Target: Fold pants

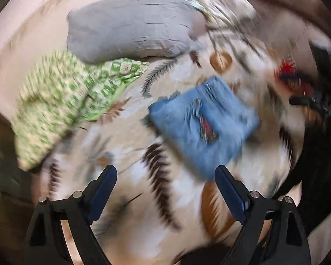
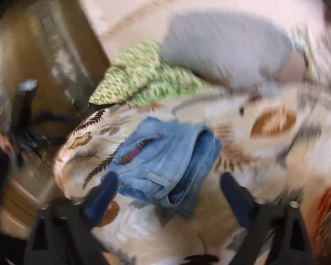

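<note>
Light blue jeans (image 1: 204, 124) lie folded into a compact bundle on a leaf-patterned bedspread (image 1: 143, 198). In the left wrist view my left gripper (image 1: 165, 172) hangs above the bed, short of the bundle, open with nothing between its blue pads (image 1: 103, 190). The right wrist view shows the same jeans (image 2: 163, 163) with the waistband nearest. My right gripper (image 2: 168, 180) is open wide, its fingertips on either side of the bundle's near edge and not pressing it. Both views are blurred by motion.
A grey pillow (image 1: 130, 26) and a green-and-white patterned pillow (image 1: 61, 101) lie at the far side of the bed. The right gripper (image 1: 315, 101) shows at the right edge of the left wrist view, the left one (image 2: 24, 119) at the left of the right wrist view. A wooden door (image 2: 50, 50) stands beyond the bed's corner.
</note>
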